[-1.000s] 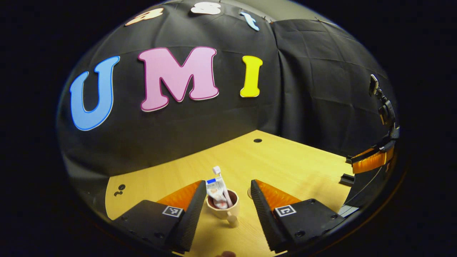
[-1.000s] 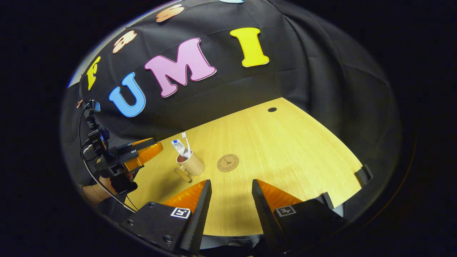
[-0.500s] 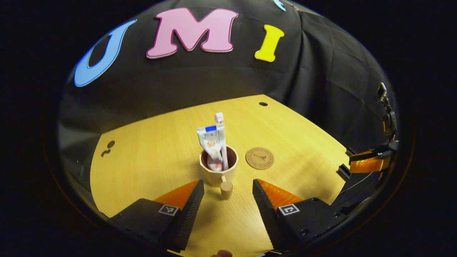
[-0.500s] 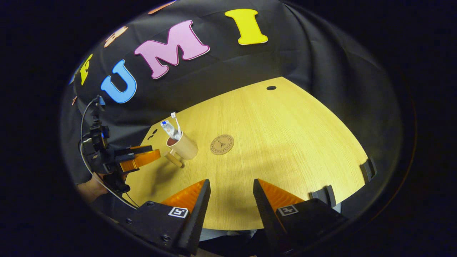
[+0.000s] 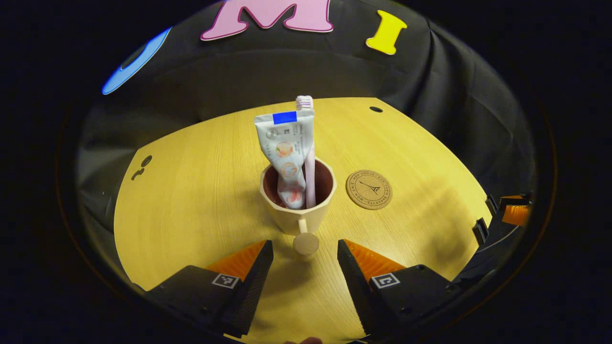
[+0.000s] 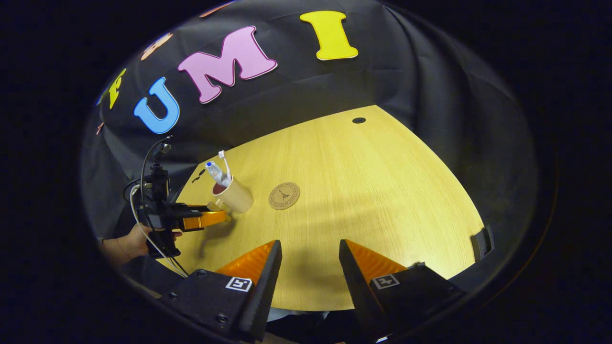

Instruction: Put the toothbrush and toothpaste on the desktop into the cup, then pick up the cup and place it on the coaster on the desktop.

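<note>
cup (image 5: pixel 296 210) holds brush (image 5: pixel 310 157) and paste (image 5: pixel 286 148) | left gripper (image 5: pixel 305 248) open by its handle, maybe touching | right gripper (image 6: pixel 310 251) open

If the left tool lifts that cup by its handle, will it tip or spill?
The cup probably tilts away from its handle, since the grip sits off-centre. The toothpaste and toothbrush stand tall above the rim, so they may sway; falling out looks unlikely.

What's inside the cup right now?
The cup holds the toothpaste tube and the toothbrush, both upright and sticking out above the rim. Their lower ends and the cup's bottom are hidden.
</note>
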The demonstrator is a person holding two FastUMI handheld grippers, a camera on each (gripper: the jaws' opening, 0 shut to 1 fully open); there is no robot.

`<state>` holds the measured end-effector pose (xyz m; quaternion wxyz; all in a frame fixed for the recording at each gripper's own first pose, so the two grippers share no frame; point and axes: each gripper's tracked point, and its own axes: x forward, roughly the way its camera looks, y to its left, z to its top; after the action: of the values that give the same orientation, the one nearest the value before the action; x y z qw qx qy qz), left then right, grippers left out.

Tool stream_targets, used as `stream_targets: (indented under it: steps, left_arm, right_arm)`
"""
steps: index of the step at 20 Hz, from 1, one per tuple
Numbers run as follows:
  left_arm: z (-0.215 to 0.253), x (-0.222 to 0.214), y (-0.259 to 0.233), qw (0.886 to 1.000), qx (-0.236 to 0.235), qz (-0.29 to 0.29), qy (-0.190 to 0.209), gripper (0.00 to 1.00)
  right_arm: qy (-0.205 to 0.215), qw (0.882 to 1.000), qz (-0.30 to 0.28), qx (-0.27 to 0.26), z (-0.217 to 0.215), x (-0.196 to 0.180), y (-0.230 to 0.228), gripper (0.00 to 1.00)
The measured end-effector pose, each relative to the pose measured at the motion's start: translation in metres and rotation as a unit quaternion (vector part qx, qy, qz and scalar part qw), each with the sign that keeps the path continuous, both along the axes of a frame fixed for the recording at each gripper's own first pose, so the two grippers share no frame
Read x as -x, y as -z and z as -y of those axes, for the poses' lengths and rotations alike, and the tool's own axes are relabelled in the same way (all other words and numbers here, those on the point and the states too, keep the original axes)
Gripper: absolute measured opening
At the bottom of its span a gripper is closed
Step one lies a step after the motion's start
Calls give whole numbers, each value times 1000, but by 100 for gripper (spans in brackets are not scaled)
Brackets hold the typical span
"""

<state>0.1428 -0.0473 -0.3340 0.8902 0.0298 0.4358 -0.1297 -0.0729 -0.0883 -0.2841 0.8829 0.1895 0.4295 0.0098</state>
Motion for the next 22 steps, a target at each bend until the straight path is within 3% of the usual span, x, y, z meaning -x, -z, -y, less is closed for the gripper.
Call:
stream_targets:
  steps: [6, 13, 15, 18, 19, 20, 22]
  left_arm:
    - [-2, -9, 23, 998, -25, -44, -23, 86]
    - [0, -19, 30, 996, -12, -67, -61, 81]
    - [0, -18, 34, 995, -13, -73, -61, 66]
    - [6, -18, 37, 995, -9, -76, -60, 32]
    - [7, -18, 36, 996, -9, -68, -56, 36]
    - [5, -18, 37, 996, -11, -64, -53, 30]
    - [5, -18, 36, 997, -10, -60, -53, 29]
  right_arm:
    - [-1, 1000, -7, 0, 29, -5, 8, 75]
    - [4, 1000, -13, -6, 49, -8, 14, 75]
    - [1, 1000, -15, -8, 48, -7, 16, 75]
    - [-3, 1000, -18, -9, 48, -5, 18, 75]
    - [-3, 1000, -19, -10, 48, -5, 18, 75]
    - [-1, 1000, -19, -10, 49, -4, 18, 75]
    - [3, 1000, -20, -10, 50, -4, 20, 75]
